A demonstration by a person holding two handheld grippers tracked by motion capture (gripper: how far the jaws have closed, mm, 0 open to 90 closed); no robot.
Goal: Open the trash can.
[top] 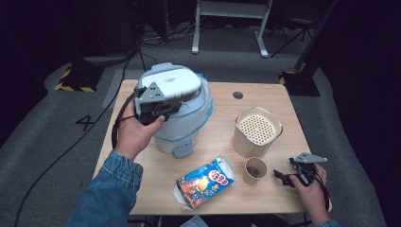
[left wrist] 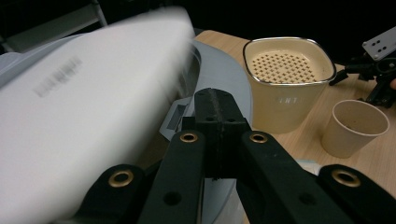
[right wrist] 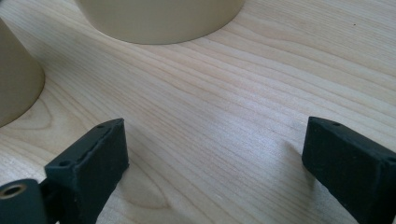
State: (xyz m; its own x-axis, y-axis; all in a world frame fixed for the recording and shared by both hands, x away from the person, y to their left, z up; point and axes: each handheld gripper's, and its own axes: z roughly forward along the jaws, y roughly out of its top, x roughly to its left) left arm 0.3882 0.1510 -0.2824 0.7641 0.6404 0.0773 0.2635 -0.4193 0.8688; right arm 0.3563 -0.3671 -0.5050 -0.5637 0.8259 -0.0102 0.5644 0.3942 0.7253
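A white and grey pedal bin point(top: 182, 120) with a blue liner stands at the table's back left, and its white lid point(top: 171, 81) is tilted. My left gripper point(top: 176, 108) sits against the bin's front just under the lid. In the left gripper view its jaws point(left wrist: 215, 95) are pressed together with nothing between them, and the lid point(left wrist: 93, 93) beside them is blurred. My right gripper point(top: 283, 170) rests low at the front right beside a paper cup point(top: 255, 169). It stands open point(right wrist: 217, 135) over bare wood.
A beige canister point(top: 257, 130) with a perforated top stands right of the bin, with the paper cup point(left wrist: 355, 126) in front of it. A colourful snack bag point(top: 205, 182) lies near the front edge. The wooden table point(top: 222, 106) has a small round hole point(top: 238, 95) at the back.
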